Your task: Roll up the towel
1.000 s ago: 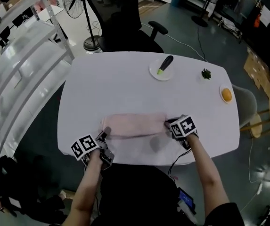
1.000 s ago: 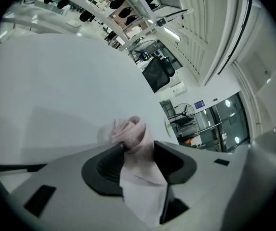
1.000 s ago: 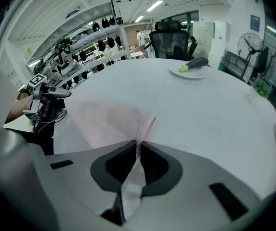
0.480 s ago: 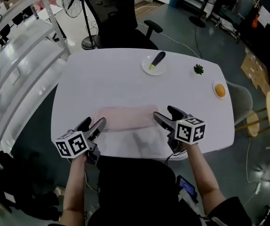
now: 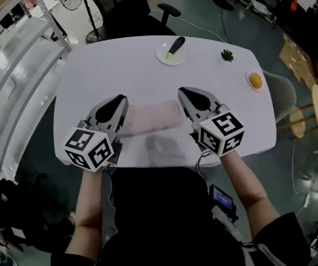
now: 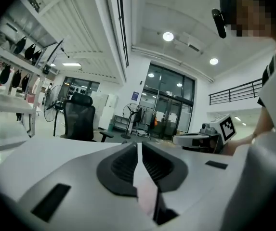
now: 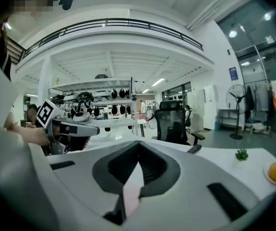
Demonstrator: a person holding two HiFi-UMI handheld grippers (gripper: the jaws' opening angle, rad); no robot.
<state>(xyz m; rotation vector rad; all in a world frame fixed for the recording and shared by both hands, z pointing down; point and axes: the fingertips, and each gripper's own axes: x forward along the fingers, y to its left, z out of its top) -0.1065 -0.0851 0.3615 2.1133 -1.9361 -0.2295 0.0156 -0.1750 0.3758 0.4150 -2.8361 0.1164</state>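
Grey left tongs (image 5: 118, 99), grey right tongs (image 5: 184, 91), black-and-white marker cubes (image 5: 90, 149)

Plate (image 5: 160, 55) on table (image 5: 114, 65) behind towel (image 5: 150, 118); plant (image 5: 227, 55), orange (image 5: 254, 80) right of plate.

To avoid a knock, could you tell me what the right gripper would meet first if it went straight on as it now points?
The right gripper, shut, hangs above the table and tilts slightly down. It would probably meet bare table first, otherwise the chair beyond; depth is unclear.

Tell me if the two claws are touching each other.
Apart. The head view shows the left claw and right claw separated, with the pink towel visible in the gap between them.
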